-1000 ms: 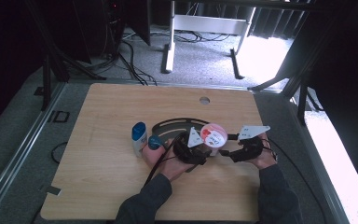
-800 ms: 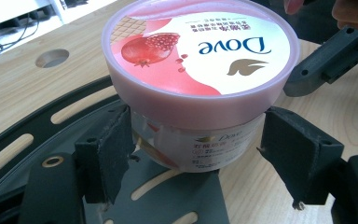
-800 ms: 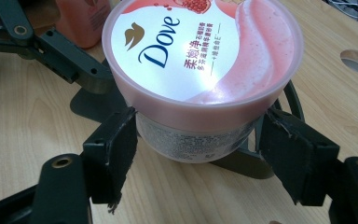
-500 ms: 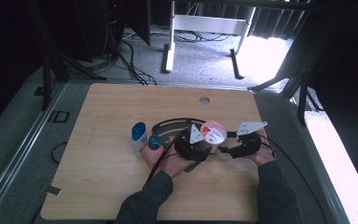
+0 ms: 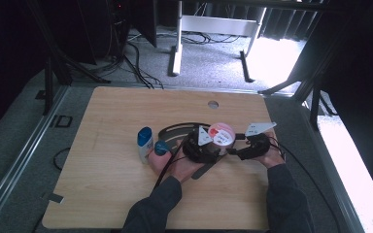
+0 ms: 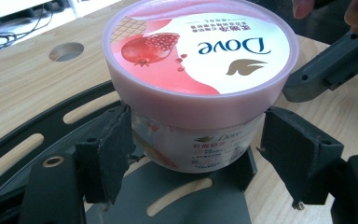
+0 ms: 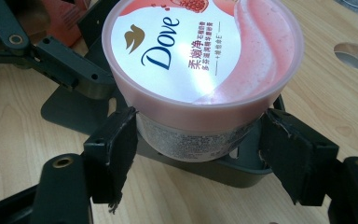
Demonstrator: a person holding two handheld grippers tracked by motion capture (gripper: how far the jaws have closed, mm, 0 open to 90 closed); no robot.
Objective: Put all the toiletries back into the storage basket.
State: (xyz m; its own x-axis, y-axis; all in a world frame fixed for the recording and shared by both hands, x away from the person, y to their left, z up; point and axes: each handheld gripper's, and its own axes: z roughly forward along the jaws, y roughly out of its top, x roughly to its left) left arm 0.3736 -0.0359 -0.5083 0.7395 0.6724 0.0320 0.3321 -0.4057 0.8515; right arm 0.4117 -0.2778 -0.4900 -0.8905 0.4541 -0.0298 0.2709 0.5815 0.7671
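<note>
Both pairs of fingers stand spread wide around the pink-lidded Dove jar (image 6: 200, 88), from opposite sides. The left gripper's (image 6: 198, 163) fingers touch or nearly touch its clear body below the lid; the right gripper's (image 7: 200, 161) likewise. The jar sits on a dark slotted plate (image 6: 177, 196) on the counter (image 5: 116, 194), a small blue-capped bottle (image 5: 144, 143) nearby.

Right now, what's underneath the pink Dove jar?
The Dove jar stands on a dark grey slotted plate that lies on the wooden table. The plate's part directly beneath the jar's base is covered, so nothing there can be made out.
</note>
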